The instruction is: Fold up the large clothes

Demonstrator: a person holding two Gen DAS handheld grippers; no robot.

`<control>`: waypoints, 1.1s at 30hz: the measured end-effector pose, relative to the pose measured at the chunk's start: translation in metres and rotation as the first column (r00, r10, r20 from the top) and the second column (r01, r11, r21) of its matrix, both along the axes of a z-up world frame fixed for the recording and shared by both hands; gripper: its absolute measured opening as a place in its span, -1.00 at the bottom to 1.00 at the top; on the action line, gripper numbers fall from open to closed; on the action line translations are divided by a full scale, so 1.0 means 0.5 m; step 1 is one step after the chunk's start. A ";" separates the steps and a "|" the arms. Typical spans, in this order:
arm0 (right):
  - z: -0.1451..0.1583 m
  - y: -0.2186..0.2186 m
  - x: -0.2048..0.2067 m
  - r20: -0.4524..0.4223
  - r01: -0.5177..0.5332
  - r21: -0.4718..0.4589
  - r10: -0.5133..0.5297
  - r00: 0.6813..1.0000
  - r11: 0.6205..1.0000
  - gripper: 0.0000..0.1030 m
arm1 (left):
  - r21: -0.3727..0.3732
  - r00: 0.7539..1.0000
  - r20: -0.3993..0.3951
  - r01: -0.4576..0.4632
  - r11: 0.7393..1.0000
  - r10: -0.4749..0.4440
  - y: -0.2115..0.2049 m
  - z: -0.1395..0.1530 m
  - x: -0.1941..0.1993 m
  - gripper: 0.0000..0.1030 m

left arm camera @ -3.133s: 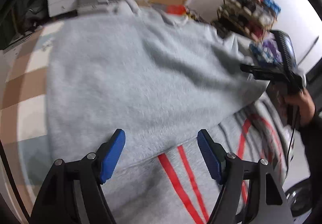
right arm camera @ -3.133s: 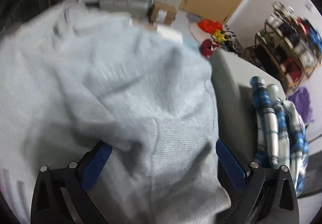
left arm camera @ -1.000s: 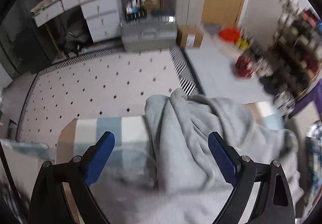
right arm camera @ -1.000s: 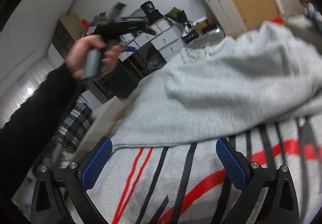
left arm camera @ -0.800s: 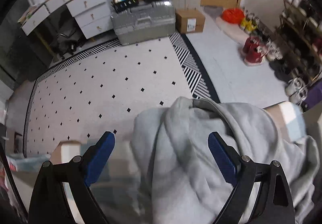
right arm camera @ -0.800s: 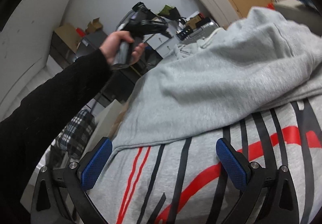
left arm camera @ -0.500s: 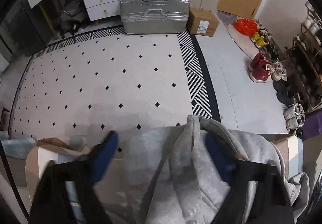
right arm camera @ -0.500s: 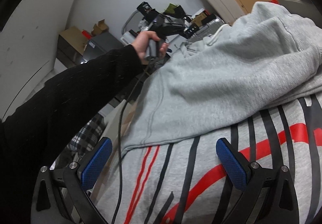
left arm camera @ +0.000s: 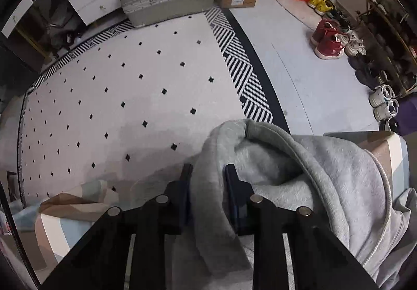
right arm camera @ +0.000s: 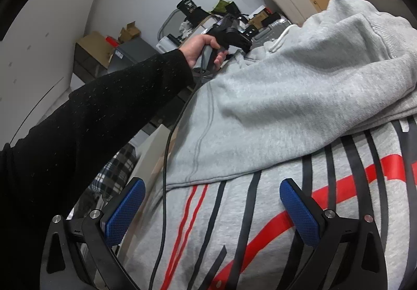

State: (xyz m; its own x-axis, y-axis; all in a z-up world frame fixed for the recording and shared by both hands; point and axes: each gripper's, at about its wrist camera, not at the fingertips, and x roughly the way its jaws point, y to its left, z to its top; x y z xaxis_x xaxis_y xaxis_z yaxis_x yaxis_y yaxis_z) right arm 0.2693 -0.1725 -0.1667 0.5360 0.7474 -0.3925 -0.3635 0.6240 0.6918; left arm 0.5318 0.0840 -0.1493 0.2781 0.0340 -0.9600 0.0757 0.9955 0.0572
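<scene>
While our left gripper point(left arm camera: 208, 172) pinches the grey hoodie point(left arm camera: 299, 172) at its hood edge, our right gripper point(right arm camera: 212, 208) hovers with its jaws wide apart and nothing between them.

We have just been closing the left jaws, and a thick fold of the hood's rim now sits clamped between them; to fold well we judge the pull should go slowly back over the body, keeping the fabric taut so it lands flat. That hood hangs past the far edge of the patterned surface point(left arm camera: 385, 149), with the dotted rug point(left arm camera: 117, 86) below, so a slipped grip would probably drop it floorward. Seen from the right wrist, the hoodie lies across a striped grey garment point(right arm camera: 260, 238), whose near part is open room for laying the fold.
</scene>
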 end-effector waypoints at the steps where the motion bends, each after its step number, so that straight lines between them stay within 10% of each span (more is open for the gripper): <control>1: 0.001 0.003 -0.001 0.004 -0.004 -0.006 0.004 1.000 1.000 1.00 | 0.007 1.000 0.006 0.004 1.000 -0.004 -0.002 0.004 -0.001 -0.77; 10: 0.000 0.008 0.000 0.001 -0.010 -0.011 0.010 1.000 1.000 1.00 | 0.102 0.952 0.301 0.030 0.994 -0.060 -0.029 0.175 -0.094 -0.85; 16: -0.005 -0.013 0.003 -0.014 0.022 0.015 -0.022 1.000 1.000 1.00 | 0.118 0.853 0.492 0.133 0.984 -0.174 -0.032 0.315 -0.260 -0.85; 26: 0.072 -0.054 0.006 0.043 0.130 -0.093 -0.126 0.991 0.987 1.00 | 0.081 0.800 0.555 0.220 0.972 -0.227 -0.024 0.325 -0.327 -0.85; 33: 0.252 -0.099 0.256 0.094 0.136 -0.313 -0.112 0.989 0.940 1.00 | 0.071 0.778 0.577 0.254 0.965 -0.247 -0.026 0.318 -0.324 -0.85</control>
